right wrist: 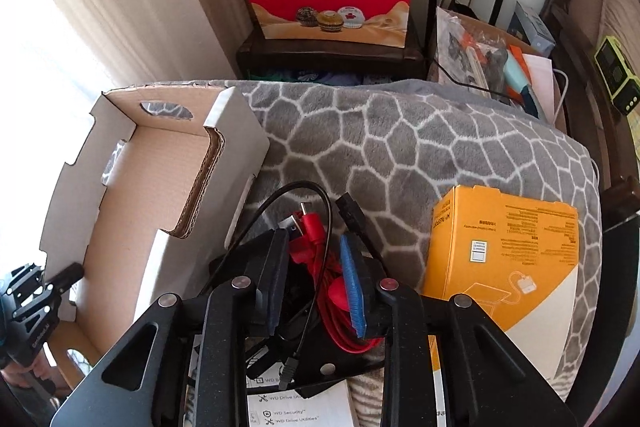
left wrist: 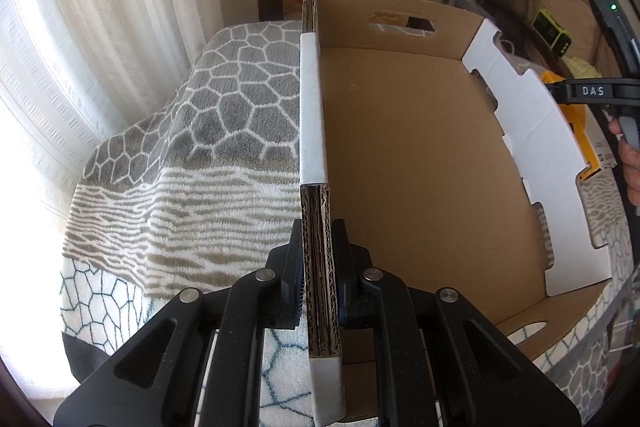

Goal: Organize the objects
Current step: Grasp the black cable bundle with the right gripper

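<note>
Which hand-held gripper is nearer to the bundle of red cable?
Right. The right hand-held gripper has the red cable bundle between its fingers on the blanket; the left hand-held gripper is clamped on the cardboard box's wall, across the box from it.

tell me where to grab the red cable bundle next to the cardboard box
Grip the red cable bundle across its coiled middle, coming from above. The loops lie bunched on the blanket with a black cable tangled in, so the thick middle gives the pads most to press on. The right tool already straddles it there.
</note>
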Tool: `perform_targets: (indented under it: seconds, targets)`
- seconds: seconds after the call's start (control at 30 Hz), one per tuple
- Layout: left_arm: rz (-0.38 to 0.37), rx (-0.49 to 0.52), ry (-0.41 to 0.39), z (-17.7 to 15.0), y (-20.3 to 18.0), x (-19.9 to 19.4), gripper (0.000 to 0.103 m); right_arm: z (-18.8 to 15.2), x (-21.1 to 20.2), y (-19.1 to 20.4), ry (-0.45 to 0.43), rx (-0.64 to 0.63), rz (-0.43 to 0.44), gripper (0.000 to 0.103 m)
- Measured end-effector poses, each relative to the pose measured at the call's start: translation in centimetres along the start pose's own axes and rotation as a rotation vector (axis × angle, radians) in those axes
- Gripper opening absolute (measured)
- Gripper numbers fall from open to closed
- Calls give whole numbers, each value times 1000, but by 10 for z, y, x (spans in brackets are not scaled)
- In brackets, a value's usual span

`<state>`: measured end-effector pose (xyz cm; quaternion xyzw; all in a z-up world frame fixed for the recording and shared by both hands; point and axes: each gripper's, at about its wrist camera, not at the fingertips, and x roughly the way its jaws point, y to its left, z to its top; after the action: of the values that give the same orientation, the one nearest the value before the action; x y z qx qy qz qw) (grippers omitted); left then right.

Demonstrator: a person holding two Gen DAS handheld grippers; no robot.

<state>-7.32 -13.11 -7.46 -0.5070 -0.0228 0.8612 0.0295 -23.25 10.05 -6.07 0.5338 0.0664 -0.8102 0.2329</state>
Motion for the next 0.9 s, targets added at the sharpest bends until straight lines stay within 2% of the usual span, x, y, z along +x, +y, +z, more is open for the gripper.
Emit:
perform_targets:
  seconds: [0.13,0.33,0.5,0.63,0.73,0.83,0.9]
  targets:
    - [0,-1,0,0,0,0,11,0,-1,-1,-2,15,13,18]
    - [1,-1,0,0,0,0,11,-5,-21,-2,-60,28,49,4]
    - [1,-4,0,0,1,1,11,-9,-44,4,-99,-1,50,3]
    - [3,-9,1,0,2,1,11,-13,-42,7,-26,-4,66,9]
    - [3,-10,2,0,2,1,11,-20,-35,9,-5,-14,29,10]
    - [3,-11,2,0,2,1,11,-26,-24,3,25,26,26,23]
    - [3,-11,2,0,2,1,11,-28,-18,1,42,40,54,23]
